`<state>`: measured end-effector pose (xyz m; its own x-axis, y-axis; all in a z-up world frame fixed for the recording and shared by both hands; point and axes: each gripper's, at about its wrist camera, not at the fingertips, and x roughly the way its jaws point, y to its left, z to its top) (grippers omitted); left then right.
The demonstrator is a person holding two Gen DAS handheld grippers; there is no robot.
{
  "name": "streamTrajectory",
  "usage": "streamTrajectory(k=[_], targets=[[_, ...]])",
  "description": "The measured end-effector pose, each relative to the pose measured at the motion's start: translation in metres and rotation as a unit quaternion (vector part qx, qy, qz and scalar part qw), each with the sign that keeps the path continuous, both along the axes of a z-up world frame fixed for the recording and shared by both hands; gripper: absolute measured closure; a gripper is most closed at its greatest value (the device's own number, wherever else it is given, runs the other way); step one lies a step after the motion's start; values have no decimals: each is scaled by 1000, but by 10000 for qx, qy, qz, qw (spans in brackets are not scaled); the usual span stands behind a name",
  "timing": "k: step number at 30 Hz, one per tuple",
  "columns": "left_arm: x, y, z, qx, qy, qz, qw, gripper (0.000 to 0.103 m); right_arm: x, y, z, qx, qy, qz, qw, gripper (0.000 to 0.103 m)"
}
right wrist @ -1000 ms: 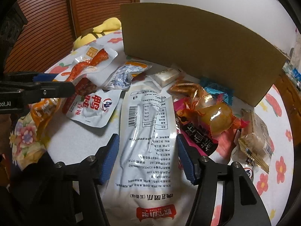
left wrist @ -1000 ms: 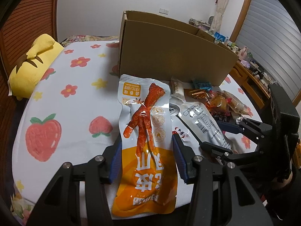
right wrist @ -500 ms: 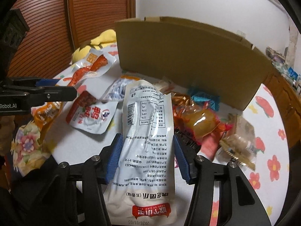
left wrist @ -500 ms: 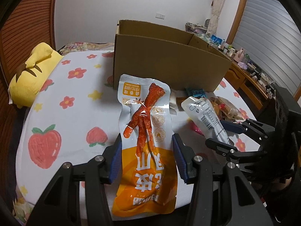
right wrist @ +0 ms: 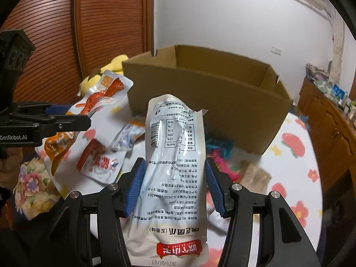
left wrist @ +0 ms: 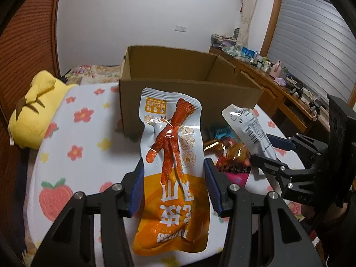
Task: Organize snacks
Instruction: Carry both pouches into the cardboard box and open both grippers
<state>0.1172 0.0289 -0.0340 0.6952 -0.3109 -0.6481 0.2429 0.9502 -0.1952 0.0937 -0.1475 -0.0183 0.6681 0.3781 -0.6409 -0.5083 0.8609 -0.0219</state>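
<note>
My left gripper [left wrist: 174, 187] is shut on an orange-and-white chicken-foot packet [left wrist: 173, 155], held upright in the air in front of the open cardboard box [left wrist: 189, 93]. My right gripper [right wrist: 173, 187] is shut on a white packet with printed text [right wrist: 175, 155], also lifted clear of the bed. In the left wrist view the right gripper [left wrist: 269, 153] shows at the right with its white packet [left wrist: 249, 126]. In the right wrist view the left gripper [right wrist: 66, 118] shows at the left with the orange packet [right wrist: 102, 95]. The box [right wrist: 211, 102] looks empty as far as its inside shows.
Several loose snacks lie on the flower-print bed cover [left wrist: 73, 138] before the box: a red-and-white packet [right wrist: 100, 162], a teal one [right wrist: 219, 146], a brown one [right wrist: 255, 175]. A yellow plush pillow [left wrist: 35, 106] lies at the left. A cluttered wooden dresser [left wrist: 289, 93] stands at the right.
Both grippers have risen with their packets. The white packet has left the bed cover, and the box's open top and inside have come into view.
</note>
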Motion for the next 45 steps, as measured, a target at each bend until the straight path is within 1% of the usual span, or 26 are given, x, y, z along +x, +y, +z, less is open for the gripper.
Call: streamTrajectory(k=[8,13,16,19,24,28,32,35,38,40,42,45], targets=[[20,-14,41,92,-368,-160,9992,54,21,-14,39,81,-342,-72,9994,48],[44,-22,63,183,-526,-223,9982,54,47,-17,63,62,-516,-96,9986,48],[62,-25,72,191,-574,-263,9978,54,69,-19,70,102,-499,-86,9987,48],[81,-25,77,214,-538,-268,9980,54,95,-21,74,140,-424,-121,9989,47],[110,-28,76,309,-413,-248,9984,54,136,-27,76,259,-292,-202,9990,47],[128,-34,75,411,-372,-261,9981,54,166,-27,66,111,-136,-212,9996,47],[145,-39,70,463,-259,-277,9982,54,191,-30,48,94,321,-196,9992,46],[155,-44,65,502,-162,-295,9982,54,197,-35,42,196,541,-198,9981,45],[168,-47,59,519,-14,-304,9982,53,199,-36,39,148,624,-204,9977,43],[175,-49,57,547,42,-295,9981,53,198,-37,36,157,683,-196,9973,38],[182,-51,54,562,128,-275,9980,53,197,-37,36,135,673,-236,9974,37],[189,-57,52,670,154,-267,9973,52,192,-38,40,136,576,-238,9980,36]])
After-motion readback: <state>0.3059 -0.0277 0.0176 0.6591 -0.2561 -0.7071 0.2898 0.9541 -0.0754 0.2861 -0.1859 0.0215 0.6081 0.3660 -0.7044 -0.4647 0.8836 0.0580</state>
